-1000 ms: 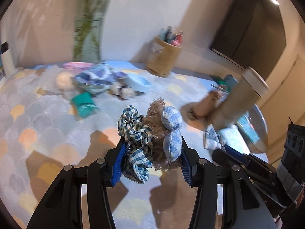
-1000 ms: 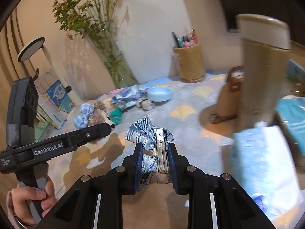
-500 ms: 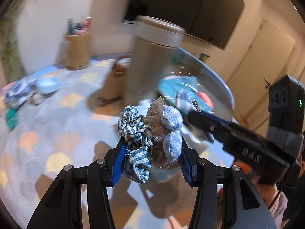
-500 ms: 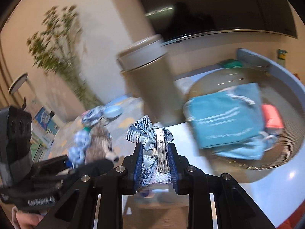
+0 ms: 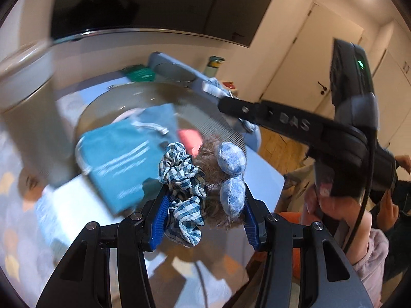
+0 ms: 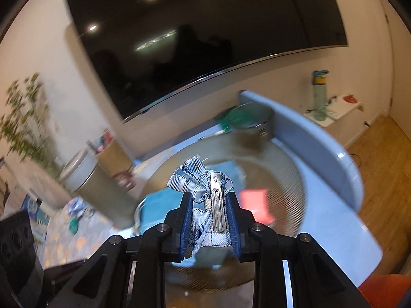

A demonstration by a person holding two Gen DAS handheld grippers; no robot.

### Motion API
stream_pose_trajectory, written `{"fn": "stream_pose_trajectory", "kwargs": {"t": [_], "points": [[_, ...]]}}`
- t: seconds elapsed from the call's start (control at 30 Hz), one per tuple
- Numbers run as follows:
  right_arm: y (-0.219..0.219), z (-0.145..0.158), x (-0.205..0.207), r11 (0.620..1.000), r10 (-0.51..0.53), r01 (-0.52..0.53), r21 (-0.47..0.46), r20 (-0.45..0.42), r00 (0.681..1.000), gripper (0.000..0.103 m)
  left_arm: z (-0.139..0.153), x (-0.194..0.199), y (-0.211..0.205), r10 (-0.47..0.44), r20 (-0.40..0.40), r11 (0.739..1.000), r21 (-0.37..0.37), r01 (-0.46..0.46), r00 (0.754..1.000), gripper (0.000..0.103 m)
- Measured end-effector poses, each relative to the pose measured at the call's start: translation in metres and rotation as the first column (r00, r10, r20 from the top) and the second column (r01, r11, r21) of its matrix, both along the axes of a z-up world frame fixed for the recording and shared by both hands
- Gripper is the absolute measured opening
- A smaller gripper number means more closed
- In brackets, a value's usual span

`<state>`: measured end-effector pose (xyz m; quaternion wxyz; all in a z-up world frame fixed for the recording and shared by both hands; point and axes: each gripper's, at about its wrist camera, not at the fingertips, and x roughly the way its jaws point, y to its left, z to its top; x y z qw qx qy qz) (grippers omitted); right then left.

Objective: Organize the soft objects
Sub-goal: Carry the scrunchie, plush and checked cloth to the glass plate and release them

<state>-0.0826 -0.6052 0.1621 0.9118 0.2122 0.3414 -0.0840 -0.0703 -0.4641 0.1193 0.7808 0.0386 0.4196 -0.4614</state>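
While both grippers hang over it, big round tray (image 6: 287,164): teal pouch (image 5: 120,159) and something red (image 6: 254,202) inside, pretty blurry.
Left gripper (image 5: 205,213): jaws clamped on a fuzzy brown plush (image 5: 218,179) plus a blue checked scrunchie (image 5: 183,177), above the tray's near edge.
Right gripper (image 6: 209,225): jaws squeezed on a plaid bow clip (image 6: 205,197), over the tray's middle.

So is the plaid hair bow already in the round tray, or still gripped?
Still gripped: the right hand-held gripper clamps the hair bow above the tray.
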Motion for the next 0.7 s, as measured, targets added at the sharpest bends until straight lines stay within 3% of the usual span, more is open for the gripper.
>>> {"fn": "stream_pose_trajectory", "kwargs": {"t": [0.2, 0.4, 0.5, 0.53, 0.57, 0.6, 0.63, 0.7], "points": [[-0.042, 0.003, 0.027, 0.999, -0.043, 0.043, -0.019, -0.03, 0.999, 0.026, 0.0, 0.013, -0.032, -0.032, 0.017, 0.999, 0.025, 0.031, 0.999, 0.048], [-0.052, 0.002, 0.056, 0.998, -0.035, 0.032, -0.048, -0.059, 0.998, 0.026, -0.008, 0.027, -0.048, -0.094, -0.039, 0.995, 0.007, 0.095, 0.995, 0.049], [-0.053, -0.002, 0.066, 0.998, -0.037, 0.034, -0.056, -0.066, 0.997, 0.029, -0.017, 0.031, -0.052, -0.091, -0.071, 0.995, 0.027, 0.093, 0.993, 0.072], [-0.055, -0.005, 0.069, 0.997, -0.042, 0.037, -0.061, -0.069, 0.997, 0.043, -0.019, 0.033, -0.051, -0.082, -0.07, 0.996, 0.041, 0.085, 0.994, 0.081], [-0.055, -0.007, 0.072, 0.997, -0.038, 0.034, -0.066, -0.073, 0.997, 0.056, -0.02, 0.033, -0.05, -0.074, -0.062, 0.996, 0.052, 0.077, 0.995, 0.082], [-0.055, -0.008, 0.073, 0.997, -0.033, 0.028, -0.069, -0.077, 0.996, 0.085, -0.02, 0.034, -0.049, -0.078, -0.058, 0.995, 0.053, 0.081, 0.995, 0.082], [-0.054, -0.008, 0.073, 0.996, -0.039, 0.033, -0.079, -0.08, 0.996, 0.099, -0.02, 0.034, -0.048, -0.084, -0.056, 0.995, 0.056, 0.087, 0.995, 0.082], [-0.052, -0.005, 0.07, 0.994, -0.051, 0.045, -0.098, -0.066, 0.997, 0.099, -0.02, 0.034, -0.046, -0.082, -0.047, 0.994, 0.075, 0.085, 0.996, 0.084]]}}
